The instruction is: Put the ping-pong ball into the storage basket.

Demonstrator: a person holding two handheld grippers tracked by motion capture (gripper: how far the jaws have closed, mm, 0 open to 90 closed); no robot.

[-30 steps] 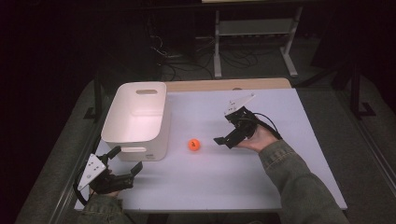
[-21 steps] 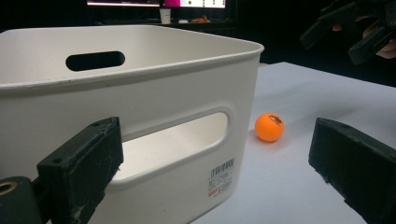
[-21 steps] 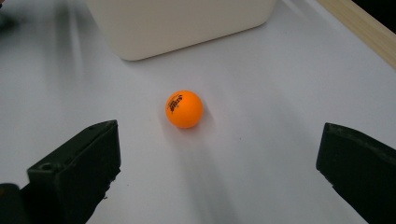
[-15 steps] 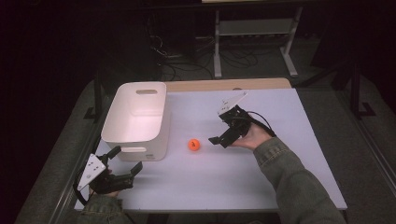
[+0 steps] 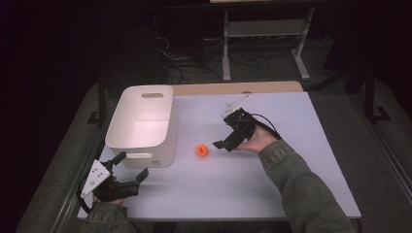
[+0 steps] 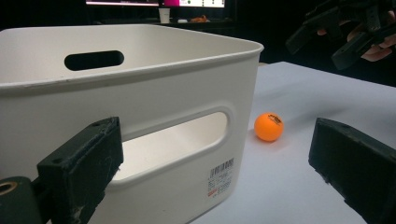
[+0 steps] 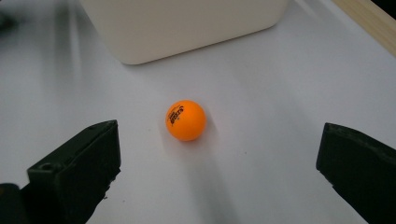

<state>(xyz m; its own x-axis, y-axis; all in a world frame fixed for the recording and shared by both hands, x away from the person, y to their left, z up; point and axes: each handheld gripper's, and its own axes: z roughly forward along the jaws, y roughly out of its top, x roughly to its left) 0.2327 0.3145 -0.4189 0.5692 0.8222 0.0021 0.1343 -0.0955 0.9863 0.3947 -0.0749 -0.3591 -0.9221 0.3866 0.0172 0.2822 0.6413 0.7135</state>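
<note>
An orange ball with black print lies on the white table, just right of the white bin's near right corner. My right gripper hangs open above the table a short way right of the ball, jaws pointing at it. In the right gripper view the ball sits between and beyond the wide-spread jaws. My left gripper rests open at the table's near left corner, in front of the bin. Its view shows the bin wall close up, the ball beyond, and the right gripper farther off.
The bin is empty, with handle slots in its end walls. A wooden strip runs along the table's far edge. Behind the table stand a metal shelf frame and loose cables on the dark floor.
My right gripper has moved left and lower toward the ball. The left gripper and the ball have stayed put.
</note>
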